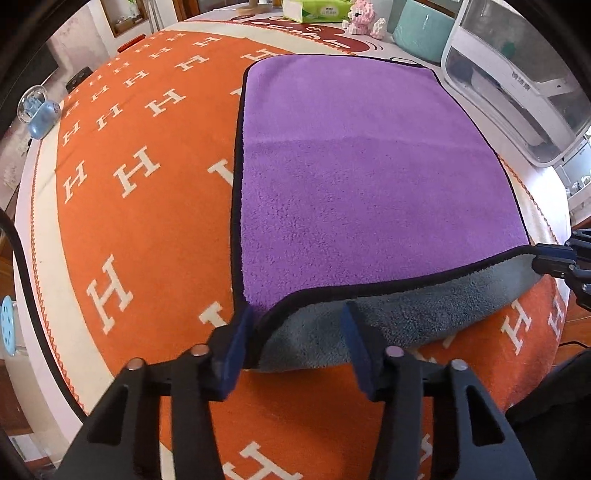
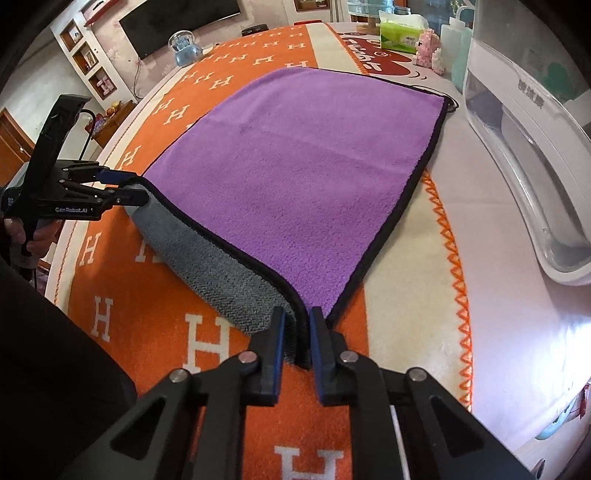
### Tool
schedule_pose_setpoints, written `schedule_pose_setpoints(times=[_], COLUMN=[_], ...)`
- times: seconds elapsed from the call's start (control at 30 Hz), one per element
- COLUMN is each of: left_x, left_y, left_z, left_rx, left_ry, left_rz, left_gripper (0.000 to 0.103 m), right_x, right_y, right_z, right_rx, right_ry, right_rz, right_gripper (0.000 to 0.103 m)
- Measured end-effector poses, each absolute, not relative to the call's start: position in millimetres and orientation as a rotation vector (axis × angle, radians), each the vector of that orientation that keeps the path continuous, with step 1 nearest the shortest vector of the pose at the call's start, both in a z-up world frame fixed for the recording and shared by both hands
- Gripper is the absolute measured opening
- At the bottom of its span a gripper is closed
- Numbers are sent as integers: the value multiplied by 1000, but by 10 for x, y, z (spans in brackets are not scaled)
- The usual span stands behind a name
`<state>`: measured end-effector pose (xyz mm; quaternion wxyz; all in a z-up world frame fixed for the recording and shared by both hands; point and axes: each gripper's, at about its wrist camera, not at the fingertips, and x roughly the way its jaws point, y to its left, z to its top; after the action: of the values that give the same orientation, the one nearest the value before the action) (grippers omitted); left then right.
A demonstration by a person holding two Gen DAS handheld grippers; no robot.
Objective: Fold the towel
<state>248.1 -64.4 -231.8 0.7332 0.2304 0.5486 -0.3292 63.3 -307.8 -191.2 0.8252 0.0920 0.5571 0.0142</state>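
A purple towel (image 1: pixel 354 177) with black trim and a grey underside lies on an orange H-patterned blanket (image 1: pixel 147 221). Its near edge is lifted, showing the grey side. In the left wrist view my left gripper (image 1: pixel 295 328) holds the near left corner; its jaws stand fairly wide with the corner against the left finger. From the right wrist view the left gripper (image 2: pixel 142 190) looks closed on that corner. My right gripper (image 2: pixel 298 332) is shut on the near right corner of the towel (image 2: pixel 295 166). The right gripper (image 1: pixel 543 258) also shows at the left view's right edge.
A white plastic appliance (image 1: pixel 517 85) stands at the right of the towel. A green tissue pack (image 1: pixel 314 9), a pink toy (image 1: pixel 362 18) and a teal container (image 1: pixel 421 33) sit at the far side. A glass globe (image 1: pixel 37 110) stands far left.
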Motion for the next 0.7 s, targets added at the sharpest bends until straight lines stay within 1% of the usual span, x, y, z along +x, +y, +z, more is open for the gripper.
schedule_pose_setpoints(times=[0.17, 0.2, 0.23, 0.37, 0.7], left_x=[2488, 2492, 2497, 2477, 2429], left_y=[-602, -595, -583, -546, -513], left_z=[-2269, -2265, -2263, -2244, -2041], left_rx=[486, 483, 481, 475, 461], left_ry=[1209, 1209, 1210, 1210, 1169], left_rz=[-705, -701, -695, -681, -659], left_gripper=[16, 14, 11, 6, 4], right_x=[625, 620, 615, 599, 579], right_y=[-3075, -3073, -3069, -3052, -3061], right_z=[-1896, -1890, -1885, -1861, -1712], right_rx=[201, 200, 200, 203, 177], right_ry=[1180, 1178, 1176, 1170, 1116], right_rz=[38, 39, 39, 42, 48], right_gripper=[7, 7, 6, 5, 5])
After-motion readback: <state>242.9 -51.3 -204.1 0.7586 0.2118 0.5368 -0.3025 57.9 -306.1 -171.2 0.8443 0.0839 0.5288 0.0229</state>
